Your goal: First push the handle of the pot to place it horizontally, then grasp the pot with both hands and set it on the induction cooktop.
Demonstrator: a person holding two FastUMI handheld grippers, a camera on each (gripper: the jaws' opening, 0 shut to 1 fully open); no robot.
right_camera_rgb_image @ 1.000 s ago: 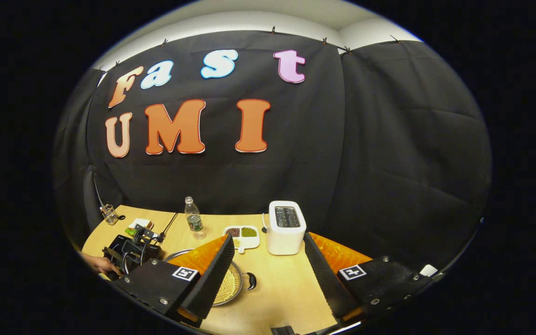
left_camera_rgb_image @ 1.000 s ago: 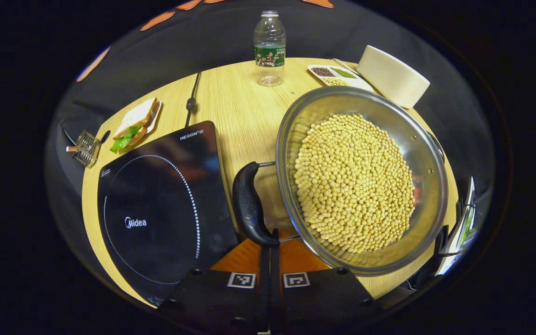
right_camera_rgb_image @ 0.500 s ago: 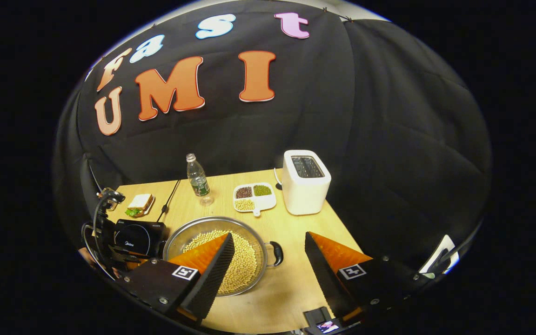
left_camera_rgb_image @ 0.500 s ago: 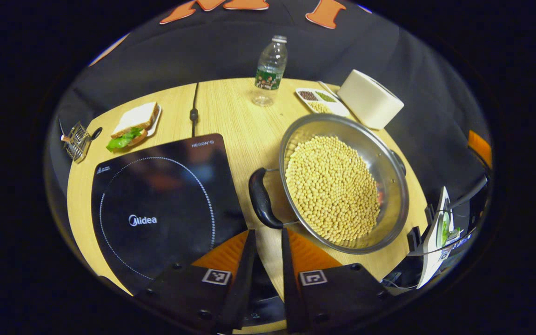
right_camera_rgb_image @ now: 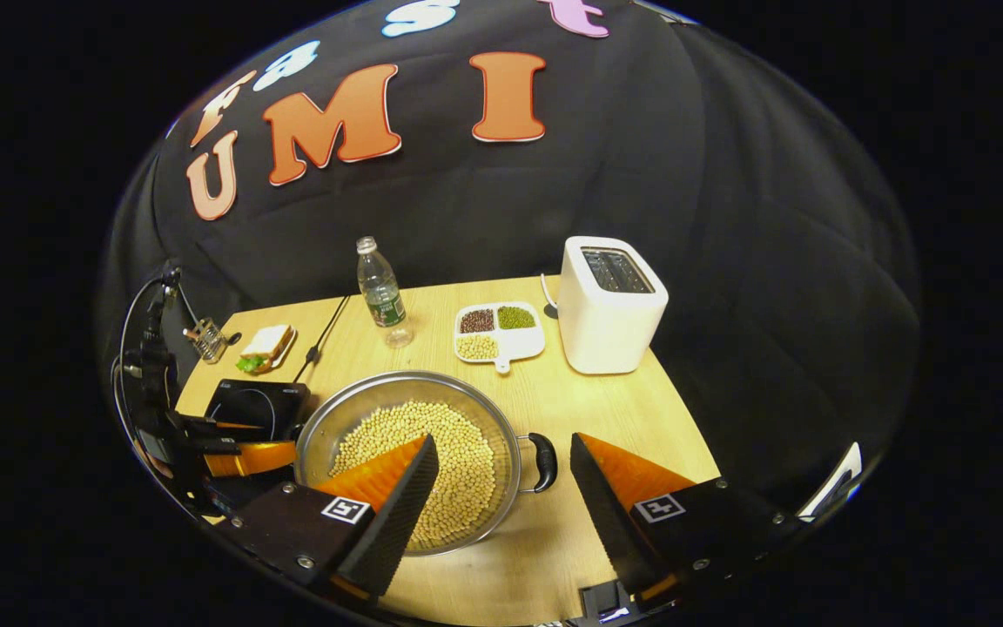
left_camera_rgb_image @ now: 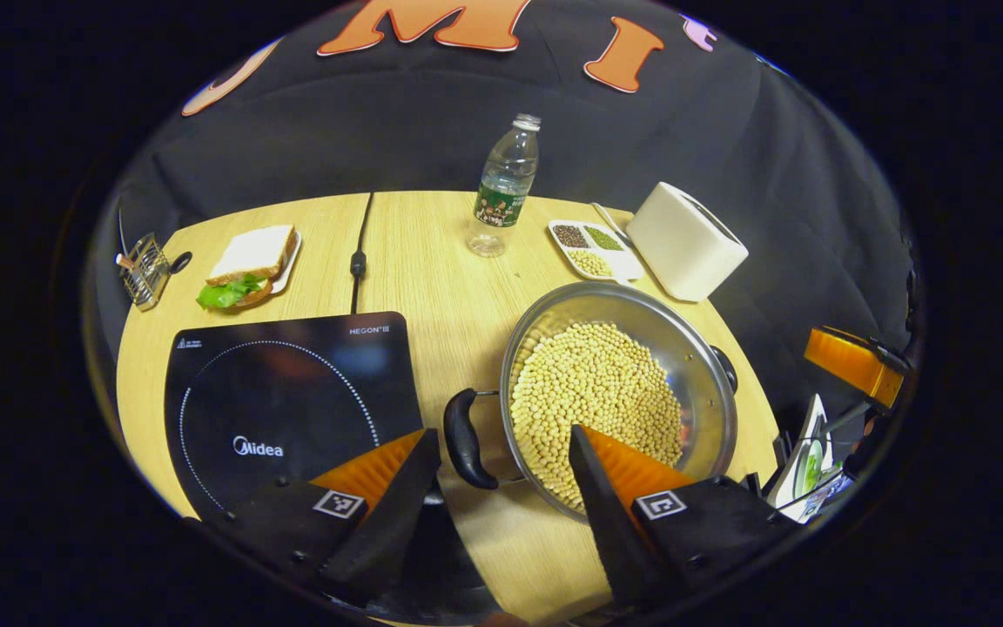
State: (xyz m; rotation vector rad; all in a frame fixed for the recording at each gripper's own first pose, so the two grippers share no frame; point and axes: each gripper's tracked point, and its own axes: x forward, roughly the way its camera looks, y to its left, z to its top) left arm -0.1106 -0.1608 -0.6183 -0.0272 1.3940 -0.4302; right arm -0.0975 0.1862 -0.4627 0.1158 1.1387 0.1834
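A: While both grippers hang over the near edge of the table (left_camera_rgb_image: 432, 252), where does the pot (left_camera_rgb_image: 619, 396) sit?

B: On the wood, just right of the induction cooktop (left_camera_rgb_image: 284, 401), not on it. It is full of pale beans. One dark handle (left_camera_rgb_image: 464, 438) faces the cooktop side; the other handle (right_camera_rgb_image: 543, 461) points the opposite way, toward the right gripper's side.

A: State of the left gripper (left_camera_rgb_image: 501, 488)?

B: Fingers spread wide, holding nothing. The near handle lies in the gap between them but farther off, so no contact. Likely reason: the spread leaves room to come down around that handle.

A: And the right gripper (right_camera_rgb_image: 501, 488)?

B: Also parted and empty, with its handle showing between the two fingers, again clear of both. In the left gripper view it appears at the far right edge (left_camera_rgb_image: 850, 370), well away from the pot.

A: Why this arrangement?

B: Judgement: the handles now lie roughly side to side, one per gripper, so the push step looks done. Each gripper lines up on its own handle for a two-sided lift; the load of beans argues for lifting level. Cooktop surface is bare and adjacent, so the carry is short.
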